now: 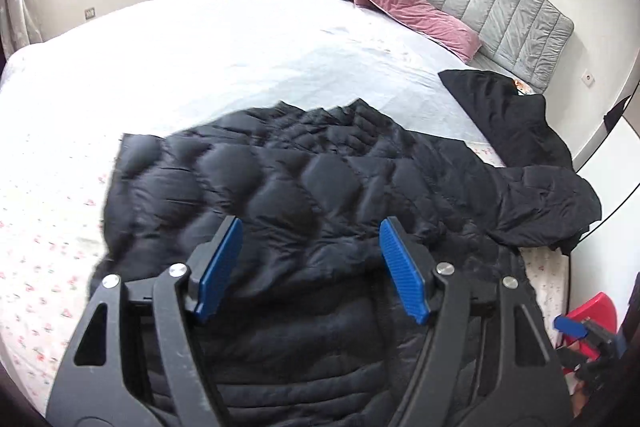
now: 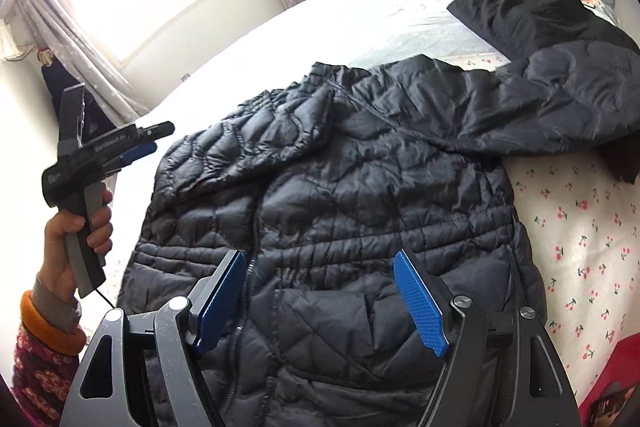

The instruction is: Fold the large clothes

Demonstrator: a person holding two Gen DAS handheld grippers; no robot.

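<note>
Black quilted jacket [image 2: 332, 187], spread front-up on the bed [image 1: 200, 39], zip running down the middle, hem nearest the cameras. One sleeve already laid across the chest toward the zip; the other sleeve [image 2: 560, 103] flung out to the right, its cuff end touching a second dark garment [image 2: 532, 15] near the headboard. Left claw [image 1: 310, 267] released, blue pads wide apart, hovering above the lower body of the jacket, grasping nothing. Right claw [image 2: 320, 301] likewise spread and empty, poised above the hem beside the zip.

Probably mid-fold: sleeves being brought in, one done, one outstanding. Next, likely: reach for the outflung sleeve near its cuff, pinch the puffy fabric firmly, and carry it across the chest to lie over the first. Slippery, springy shell; liable to slide or puff back open unless pressed flat afterward. Care needed not to snag the neighbouring dark garment with the cuff.
</note>
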